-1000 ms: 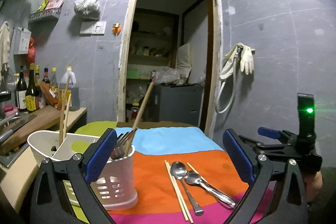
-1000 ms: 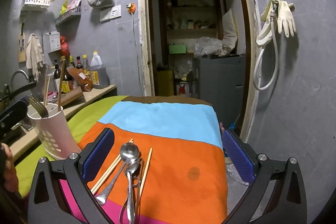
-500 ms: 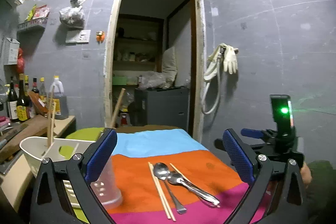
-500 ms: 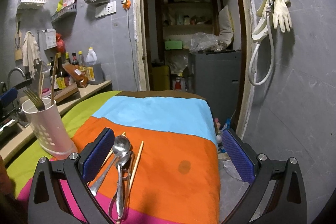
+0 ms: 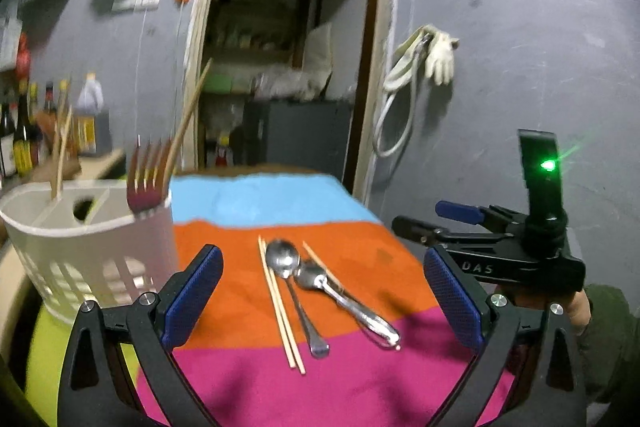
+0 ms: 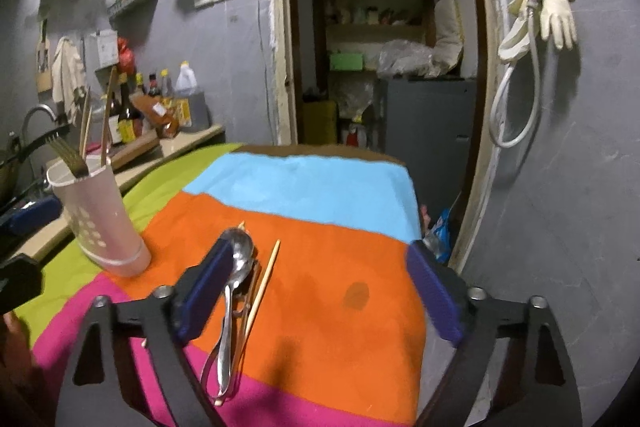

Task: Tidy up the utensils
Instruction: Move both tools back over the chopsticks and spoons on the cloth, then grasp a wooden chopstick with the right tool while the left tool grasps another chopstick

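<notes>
L gripper (image 5: 322, 301): jaws spread wide, nothing between the blue pads (image 5: 192, 293); hovers above the pink/orange part of the cloth, w/ the loose utensils framed between the fingers.
R gripper (image 6: 320, 293): jaws also wide apart, empty; hangs over the orange band. In the L view its black body w/ a green light shows at right.
Spoons: two steel ones on the cloth. First spoon (image 5: 294, 285) lies bowl away from the cam, handle toward the pink band. Second spoon (image 5: 344, 301) lies just right of it, bowls touching or nearly so, handle angled out to the right.
Chopsticks on cloth: a pair (image 5: 280, 305) lies side by side just left of the first spoon; a single chopstick (image 5: 320, 265) runs under/behind the second spoon. In the R view one stick (image 6: 262, 289) lies right of the spoons.
Utensil holder (image 5: 90, 247): white plastic caddy w/ perforated wall and inner dividers, stands upright at the left, near the orange/green boundary.
Holder contents: fork (image 5: 146, 183) tines up at the right end; long wooden stick (image 5: 186, 123) leaning right beside it; more chopsticks (image 5: 60, 159) in the left compartment.
Tablecloth (image 5: 256, 199): striped green, blue, orange, pink; dark stain (image 6: 356, 297) on the orange.
Background: bottles (image 6: 160, 99) on the counter at left, open doorway, gloves (image 6: 554, 13) hung on the grey wall.
</notes>
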Motion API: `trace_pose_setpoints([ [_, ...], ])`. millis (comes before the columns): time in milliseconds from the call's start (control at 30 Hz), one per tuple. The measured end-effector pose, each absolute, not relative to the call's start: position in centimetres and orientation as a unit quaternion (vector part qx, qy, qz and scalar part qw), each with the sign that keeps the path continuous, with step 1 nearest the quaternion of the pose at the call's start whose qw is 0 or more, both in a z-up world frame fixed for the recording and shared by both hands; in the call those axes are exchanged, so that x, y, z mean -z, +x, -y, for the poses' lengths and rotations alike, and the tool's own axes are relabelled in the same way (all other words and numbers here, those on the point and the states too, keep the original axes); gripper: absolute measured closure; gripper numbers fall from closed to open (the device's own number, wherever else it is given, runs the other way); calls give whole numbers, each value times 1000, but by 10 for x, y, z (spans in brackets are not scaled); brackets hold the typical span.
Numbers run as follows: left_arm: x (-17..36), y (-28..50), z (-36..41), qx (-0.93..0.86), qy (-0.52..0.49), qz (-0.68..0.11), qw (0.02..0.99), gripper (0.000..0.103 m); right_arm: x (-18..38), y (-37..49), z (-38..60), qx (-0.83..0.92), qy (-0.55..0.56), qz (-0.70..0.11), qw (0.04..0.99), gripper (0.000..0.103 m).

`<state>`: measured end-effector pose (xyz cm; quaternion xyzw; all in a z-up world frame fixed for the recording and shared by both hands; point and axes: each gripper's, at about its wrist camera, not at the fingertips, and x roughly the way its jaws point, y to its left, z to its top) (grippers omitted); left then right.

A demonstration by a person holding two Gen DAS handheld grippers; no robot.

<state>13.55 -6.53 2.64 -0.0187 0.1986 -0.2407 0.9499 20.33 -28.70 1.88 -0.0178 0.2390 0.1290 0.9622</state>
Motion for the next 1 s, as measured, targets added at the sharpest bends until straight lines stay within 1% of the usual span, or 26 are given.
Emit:
trace_pose_setpoints([
  [67, -22, 145, 64, 231, -27, -221, 947, 9, -15, 207, 286, -133, -20, -254, 958, 29],
  [100, -20, 151, 64, 224, -28, -234, 946, 10, -13, 209, 285, -135, -21, -259, 956, 30],
  [133, -17, 155, 65, 218, -28, -244, 944, 14, -11, 211, 284, -136, -22, -267, 954, 32],
  [167, -15, 160, 65, 210, -26, -256, 943, 20, -8, 213, 283, -139, -22, -274, 951, 34],
  [200, -12, 164, 66, 203, -22, -266, 942, 24, -6, 215, 283, -141, -22, -280, 949, 35],
  [267, -5, 177, 71, 183, -10, -296, 937, 38, -1, 220, 280, -145, -24, -296, 944, 41],
  [300, -1, 182, 73, 177, -6, -308, 935, 42, 1, 222, 279, -147, -25, -302, 942, 43],
  [367, 9, 198, 77, 165, 4, -341, 926, 56, 5, 228, 275, -151, -29, -318, 936, 51],
  [400, 12, 202, 79, 162, 7, -351, 922, 60, 8, 231, 273, -152, -31, -326, 932, 54],
  [467, 21, 217, 83, 156, 12, -380, 912, 69, 14, 238, 270, -160, -31, -344, 925, 63],
  [567, 31, 236, 85, 153, 8, -409, 899, 76, 22, 250, 264, -171, -30, -371, 912, 71],
  [667, 38, 249, 83, 155, 3, -428, 890, 81, 31, 262, 257, -187, -29, -398, 898, 80],
  [767, 40, 261, 84, 155, 3, -440, 885, 85, 36, 273, 253, -197, -22, -417, 887, 83],
  [1000, 45, 277, 85, 155, 2, -454, 877, 87, 42, 291, 252, -208, -6, -439, 874, 85],
])
